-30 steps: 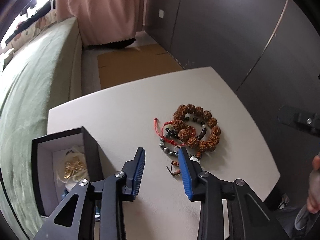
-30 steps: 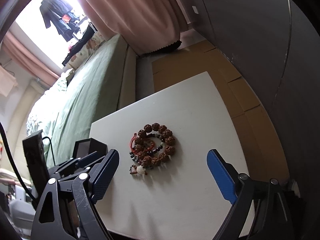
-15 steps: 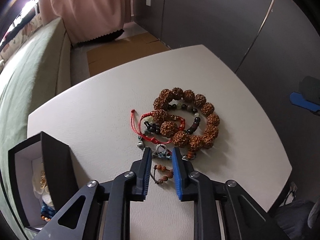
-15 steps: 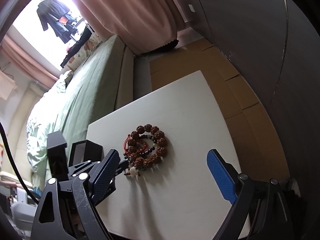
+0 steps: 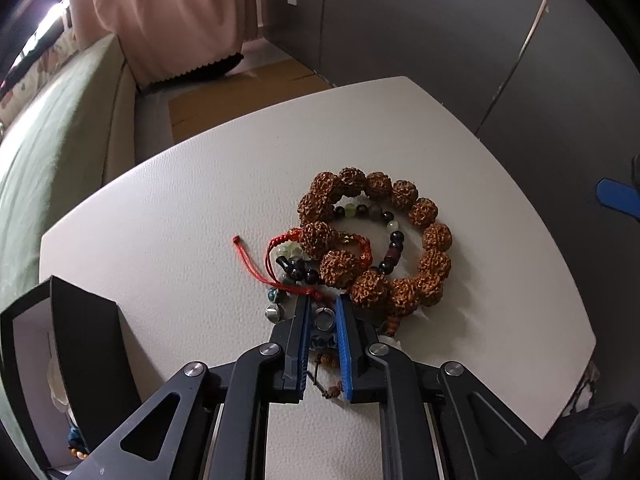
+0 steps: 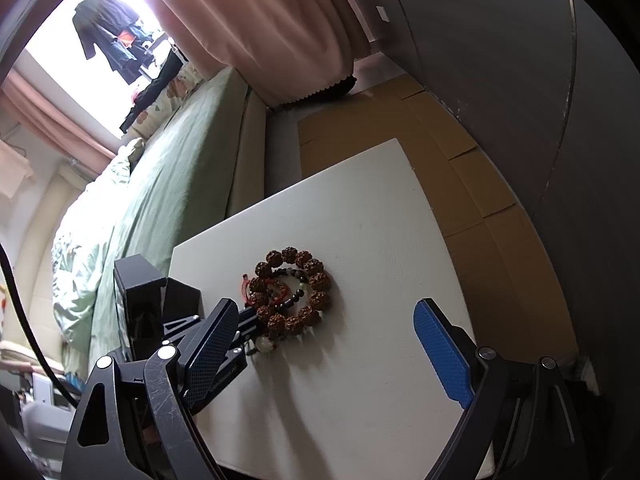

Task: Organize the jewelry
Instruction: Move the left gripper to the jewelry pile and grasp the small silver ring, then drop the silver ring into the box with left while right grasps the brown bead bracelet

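A pile of jewelry lies on the white table [image 5: 200, 208]: a large brown bead bracelet [image 5: 400, 240], a red cord bracelet [image 5: 276, 264] and a small dark bead bracelet with metal beads [image 5: 324, 318]. My left gripper [image 5: 323, 308] is shut on the small dark bead bracelet at the pile's near edge. An open black jewelry box [image 5: 64, 344] stands at the left with pieces inside. My right gripper [image 6: 324, 344] is open and empty, held above the table's near side; the pile [image 6: 294, 294] lies ahead of it.
A green bed [image 6: 160, 184] runs along the table's far left side. Cardboard sheets [image 6: 460, 168] cover the floor beyond the table. A dark wall [image 5: 440, 20] stands behind and to the right. Pink curtains [image 5: 172, 12] hang at the back.
My left gripper moved forward to the pile and closed its fingers on the small dark bead bracelet. My right gripper stayed open and nearly still.
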Action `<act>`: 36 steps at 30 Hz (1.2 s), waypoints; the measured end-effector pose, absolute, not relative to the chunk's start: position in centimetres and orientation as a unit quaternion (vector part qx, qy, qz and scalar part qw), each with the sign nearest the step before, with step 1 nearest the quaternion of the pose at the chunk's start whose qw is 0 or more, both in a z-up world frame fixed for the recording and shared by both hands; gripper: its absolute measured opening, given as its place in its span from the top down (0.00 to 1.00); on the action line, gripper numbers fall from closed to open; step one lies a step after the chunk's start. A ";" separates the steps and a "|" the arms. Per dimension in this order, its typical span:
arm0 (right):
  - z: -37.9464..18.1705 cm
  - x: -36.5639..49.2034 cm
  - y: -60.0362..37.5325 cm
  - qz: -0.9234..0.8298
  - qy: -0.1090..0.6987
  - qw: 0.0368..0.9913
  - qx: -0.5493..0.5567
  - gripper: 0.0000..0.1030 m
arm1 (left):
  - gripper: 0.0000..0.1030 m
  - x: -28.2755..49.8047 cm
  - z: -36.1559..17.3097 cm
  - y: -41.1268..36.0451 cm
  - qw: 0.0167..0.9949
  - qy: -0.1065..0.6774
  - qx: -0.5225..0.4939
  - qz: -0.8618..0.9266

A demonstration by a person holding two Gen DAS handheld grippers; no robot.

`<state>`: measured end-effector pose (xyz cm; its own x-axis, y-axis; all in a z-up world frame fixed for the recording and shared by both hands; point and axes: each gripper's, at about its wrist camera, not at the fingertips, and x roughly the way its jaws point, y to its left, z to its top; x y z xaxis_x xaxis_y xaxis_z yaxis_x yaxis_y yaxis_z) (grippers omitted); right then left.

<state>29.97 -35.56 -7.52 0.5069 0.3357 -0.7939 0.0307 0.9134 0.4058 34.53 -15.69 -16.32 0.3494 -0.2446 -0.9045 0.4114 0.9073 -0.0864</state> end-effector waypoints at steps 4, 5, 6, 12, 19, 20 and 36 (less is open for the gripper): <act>-7.7 30.0 -35.4 0.091 0.490 0.846 0.187 0.12 | 0.87 34.4 -15.0 -14.5 0.823 0.526 0.049 -0.211; -7.7 30.1 -35.4 0.091 0.491 0.846 0.187 0.12 | 0.87 34.4 -14.4 -14.0 0.825 0.522 0.039 -0.214; -7.7 30.1 -35.3 0.092 0.491 0.846 0.187 0.12 | 0.87 34.4 -14.0 -13.8 0.826 0.520 0.033 -0.215; -8.0 30.5 -34.1 0.101 0.495 0.843 0.183 0.14 | 0.87 34.2 -12.3 -12.0 0.837 0.506 0.009 -0.210; -10.1 31.9 -31.6 0.117 0.525 0.823 0.180 0.36 | 0.87 34.2 -10.8 -8.9 0.850 0.492 -0.011 -0.190; -10.3 32.1 -31.1 0.120 0.528 0.822 0.177 0.40 | 0.87 34.2 -10.7 -8.3 0.851 0.492 -0.015 -0.185; -14.6 35.4 -22.9 0.110 0.583 0.803 0.050 0.56 | 0.87 33.9 -9.5 -0.7 0.858 0.491 -0.054 -0.138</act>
